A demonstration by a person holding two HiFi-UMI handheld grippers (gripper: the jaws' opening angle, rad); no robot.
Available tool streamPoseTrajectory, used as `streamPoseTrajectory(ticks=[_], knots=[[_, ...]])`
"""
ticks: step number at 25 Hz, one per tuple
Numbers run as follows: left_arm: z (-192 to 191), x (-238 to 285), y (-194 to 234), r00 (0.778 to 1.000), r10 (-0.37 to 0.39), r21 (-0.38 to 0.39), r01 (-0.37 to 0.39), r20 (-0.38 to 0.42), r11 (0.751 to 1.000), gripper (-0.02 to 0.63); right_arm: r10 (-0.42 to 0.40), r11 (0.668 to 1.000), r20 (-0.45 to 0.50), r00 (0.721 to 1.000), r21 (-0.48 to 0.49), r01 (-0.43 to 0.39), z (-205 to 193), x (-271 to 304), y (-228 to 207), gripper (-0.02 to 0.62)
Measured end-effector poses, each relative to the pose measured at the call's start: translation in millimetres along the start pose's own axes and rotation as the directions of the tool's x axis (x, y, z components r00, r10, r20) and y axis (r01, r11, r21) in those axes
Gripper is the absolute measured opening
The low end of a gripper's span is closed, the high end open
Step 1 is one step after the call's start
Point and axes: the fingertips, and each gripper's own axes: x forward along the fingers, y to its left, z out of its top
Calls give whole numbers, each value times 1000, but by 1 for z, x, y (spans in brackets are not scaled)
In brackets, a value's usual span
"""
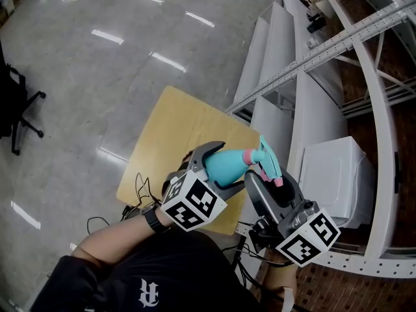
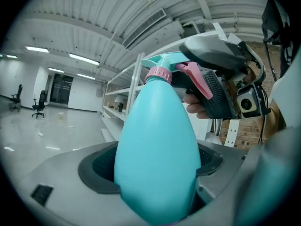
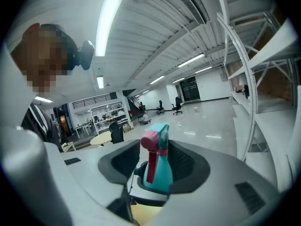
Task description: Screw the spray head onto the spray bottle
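Note:
A teal spray bottle (image 1: 224,164) lies tilted in the air above the table, with my left gripper (image 1: 218,169) shut on its fat body. In the left gripper view the bottle (image 2: 157,154) fills the space between both pads. The teal spray head (image 1: 266,156), with its pink collar and trigger, sits on the bottle's neck. My right gripper (image 1: 273,182) stands around that head. In the right gripper view the spray head (image 3: 155,142) is between the pads with a thin gap on the left, so the jaws look open. A hand shows behind the right gripper (image 2: 216,74).
Below lies a light wooden table (image 1: 175,135) with cables (image 1: 140,188) hanging at its near edge. White metal shelving (image 1: 305,103) and a white box (image 1: 338,174) stand close on the right. An office chair (image 1: 19,109) is far left on the glossy floor.

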Motion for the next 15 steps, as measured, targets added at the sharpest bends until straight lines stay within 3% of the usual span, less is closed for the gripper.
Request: streamPoseTrajectory(ticks=[3,5,8,10,13,15], knots=[[2,0,-2,1000,-24,-10,24,6,1000,428,71,995,7,997,-67,-71,7,-18,15,163],[3,-1,-4,999,-47,-9,47,10,999,428,160,982,62,985,-115,-152,19,-42,25,163],[8,-8,-12,993,-113,-5,113,19,994,428,273,960,251,929,-133,-246,47,-93,10,161],[16,-15,-21,984,-176,0,177,30,984,428,309,951,300,903,-127,-283,47,-99,-21,161],[29,-23,-41,959,-281,9,281,38,960,428,384,920,184,905,-160,-358,22,-65,-31,161],[34,-23,-52,942,-332,4,332,38,943,428,478,869,103,872,-201,-452,11,-50,-10,163]])
